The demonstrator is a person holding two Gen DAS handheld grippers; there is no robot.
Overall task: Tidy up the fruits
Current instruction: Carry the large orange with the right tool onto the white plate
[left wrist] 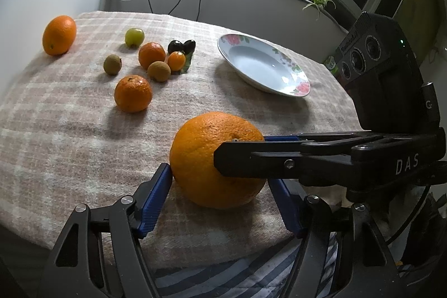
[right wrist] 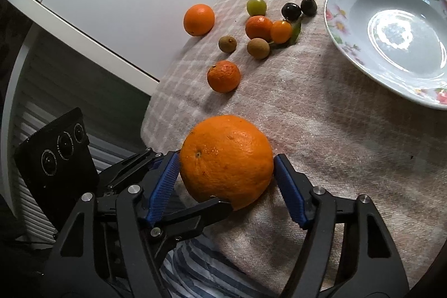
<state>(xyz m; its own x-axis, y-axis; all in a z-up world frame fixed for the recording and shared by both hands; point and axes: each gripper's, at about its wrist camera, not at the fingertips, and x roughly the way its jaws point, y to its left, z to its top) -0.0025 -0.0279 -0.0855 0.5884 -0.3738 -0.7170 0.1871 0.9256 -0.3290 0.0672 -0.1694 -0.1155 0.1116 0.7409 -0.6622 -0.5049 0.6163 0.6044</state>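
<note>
Both claws, left and right, seemingly clamp the big orange.

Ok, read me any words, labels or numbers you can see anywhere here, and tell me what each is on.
"DAS": white letters on the right gripper body, cut off at the frame's edge.
"G": on its side handle.
Script on the camera block: too blurred to read.
Nothing legible on the plate or fruit.
</note>
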